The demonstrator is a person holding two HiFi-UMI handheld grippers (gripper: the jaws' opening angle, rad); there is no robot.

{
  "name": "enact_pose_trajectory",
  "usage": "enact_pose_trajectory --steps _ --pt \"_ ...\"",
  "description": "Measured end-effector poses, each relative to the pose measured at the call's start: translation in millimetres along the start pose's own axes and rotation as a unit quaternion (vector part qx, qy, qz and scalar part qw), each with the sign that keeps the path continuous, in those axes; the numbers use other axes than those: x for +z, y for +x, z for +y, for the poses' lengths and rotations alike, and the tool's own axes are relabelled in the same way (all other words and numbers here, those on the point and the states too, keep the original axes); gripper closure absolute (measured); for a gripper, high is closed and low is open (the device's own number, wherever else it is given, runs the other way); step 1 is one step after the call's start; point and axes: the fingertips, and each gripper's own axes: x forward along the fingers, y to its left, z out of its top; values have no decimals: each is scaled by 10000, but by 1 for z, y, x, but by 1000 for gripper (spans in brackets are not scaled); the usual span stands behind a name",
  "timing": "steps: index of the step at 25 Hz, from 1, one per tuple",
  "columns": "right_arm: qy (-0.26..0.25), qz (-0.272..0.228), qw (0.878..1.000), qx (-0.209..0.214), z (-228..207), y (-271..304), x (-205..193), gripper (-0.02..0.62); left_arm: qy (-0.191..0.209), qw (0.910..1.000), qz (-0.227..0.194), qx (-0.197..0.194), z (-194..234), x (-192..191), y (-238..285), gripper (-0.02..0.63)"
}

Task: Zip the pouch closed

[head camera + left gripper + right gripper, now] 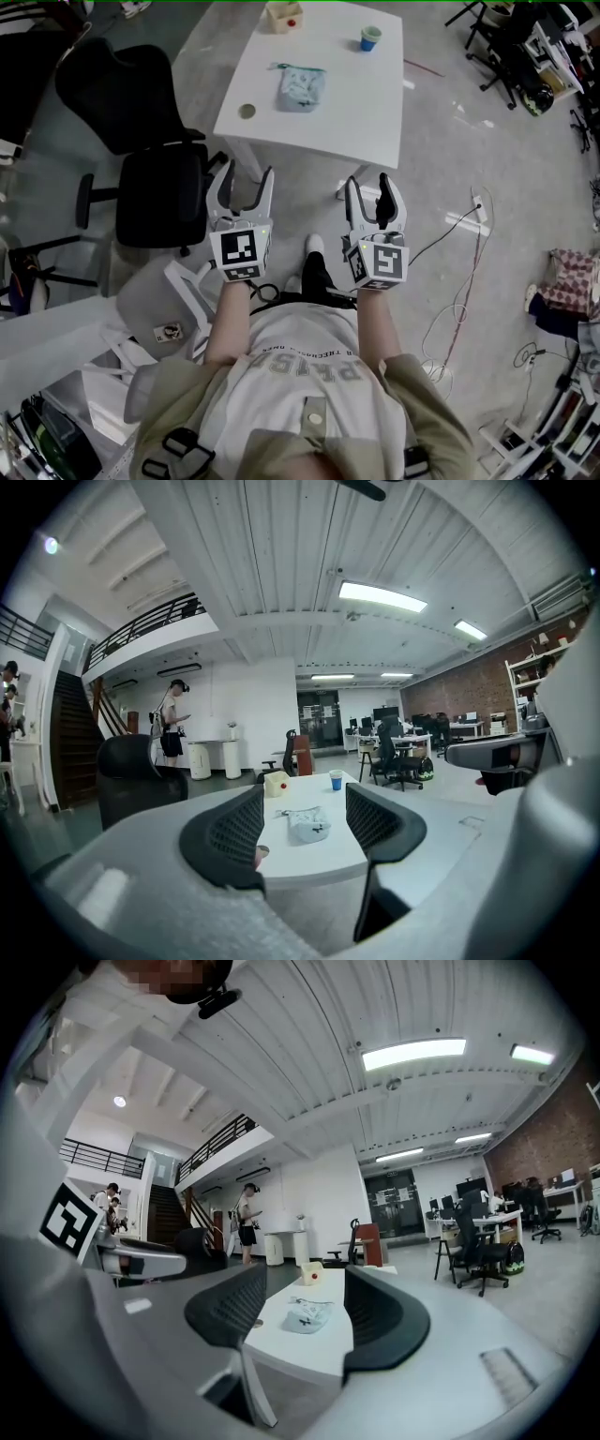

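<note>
Head view: left claw (247,174), right claw (368,183) level, parted.

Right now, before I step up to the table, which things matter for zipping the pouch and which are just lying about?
For the job:
pouch on the white table
left gripper, open, empty
right gripper, open, empty

Just lying about:
blue cup
yellowish box
small round disc
black chair

The pouch (301,87) lies ahead of me near the middle of the white surface (352,103), soft, pale blue, with small dark marks. A teal zip strip (298,67) runs along its far edge; I cannot tell whether it is open.
</note>
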Motion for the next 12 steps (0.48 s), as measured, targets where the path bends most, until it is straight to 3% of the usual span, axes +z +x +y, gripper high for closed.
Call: enact_pose_trajectory --steps 12 --pt "-84 115 9989 436 -49 83 3 360 -77 9989 84 462 4 13 78 324"
